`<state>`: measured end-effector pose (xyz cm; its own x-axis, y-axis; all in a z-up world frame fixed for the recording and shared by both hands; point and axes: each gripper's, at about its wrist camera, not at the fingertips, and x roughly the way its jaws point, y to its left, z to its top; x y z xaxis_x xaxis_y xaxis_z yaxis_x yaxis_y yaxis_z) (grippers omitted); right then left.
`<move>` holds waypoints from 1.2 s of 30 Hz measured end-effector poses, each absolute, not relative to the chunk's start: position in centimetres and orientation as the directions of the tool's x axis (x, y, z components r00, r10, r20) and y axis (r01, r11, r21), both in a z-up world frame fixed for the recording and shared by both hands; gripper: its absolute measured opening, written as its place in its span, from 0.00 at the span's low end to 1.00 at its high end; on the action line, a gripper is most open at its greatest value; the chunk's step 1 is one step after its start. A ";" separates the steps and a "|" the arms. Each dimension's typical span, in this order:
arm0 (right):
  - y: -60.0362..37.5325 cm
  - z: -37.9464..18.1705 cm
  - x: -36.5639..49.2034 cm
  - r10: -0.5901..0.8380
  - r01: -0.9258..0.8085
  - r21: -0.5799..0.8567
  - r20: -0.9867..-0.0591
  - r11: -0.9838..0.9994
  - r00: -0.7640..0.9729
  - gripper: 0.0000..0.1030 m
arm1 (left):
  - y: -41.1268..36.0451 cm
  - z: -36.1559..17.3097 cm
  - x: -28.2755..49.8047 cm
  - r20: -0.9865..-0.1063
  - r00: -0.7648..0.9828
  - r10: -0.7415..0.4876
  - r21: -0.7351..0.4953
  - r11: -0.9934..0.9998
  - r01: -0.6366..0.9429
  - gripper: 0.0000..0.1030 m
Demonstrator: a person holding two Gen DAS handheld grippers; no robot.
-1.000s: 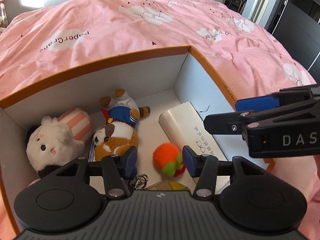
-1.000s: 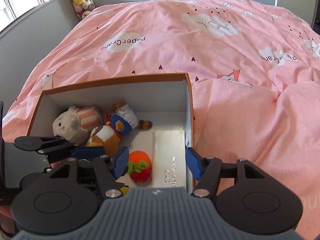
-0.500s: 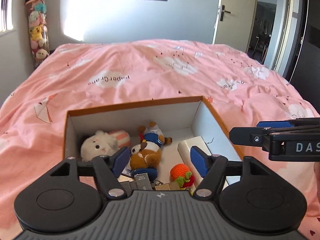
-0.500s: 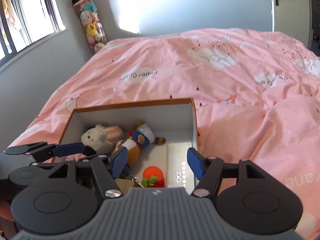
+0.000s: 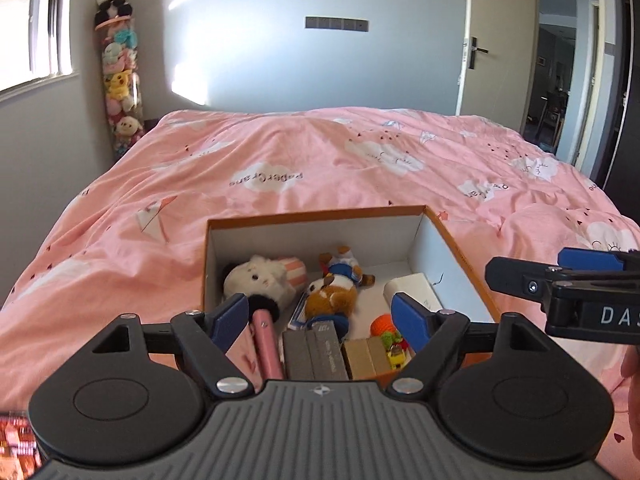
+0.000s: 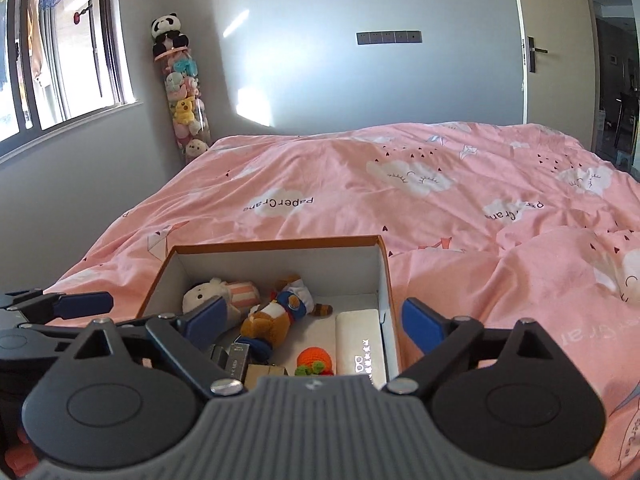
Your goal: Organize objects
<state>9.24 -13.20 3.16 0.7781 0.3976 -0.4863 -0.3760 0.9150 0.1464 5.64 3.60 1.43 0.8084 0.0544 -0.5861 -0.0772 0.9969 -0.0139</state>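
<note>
both the left gripper (image 5: pixel 320 320) and right gripper (image 6: pixel 312 326) have just been opening, jaws released and holding nothing, so better lift straight clear of the orange-rimmed white cardboard box (image 5: pixel 316 213).

A pink cloud-print duvet (image 5: pixel 320 168) covers the bed, a panda-topped tube of plush toys (image 6: pixel 182 92) stands in the corner beside the window (image 6: pixel 60 52).
</note>
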 end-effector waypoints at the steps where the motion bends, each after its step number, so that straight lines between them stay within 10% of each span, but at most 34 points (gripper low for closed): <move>1: -13.2 3.0 8.9 0.396 -0.372 0.150 -0.488 0.916 0.778 0.92 | 3.7 1.3 5.3 -0.589 0.805 0.065 -0.013 0.996 -0.090 0.91; 36: -12.3 -1.3 6.7 0.312 -0.328 0.092 -0.613 0.940 0.725 0.92 | 4.3 -2.3 3.2 -0.688 0.719 0.100 -0.010 0.989 -0.148 0.91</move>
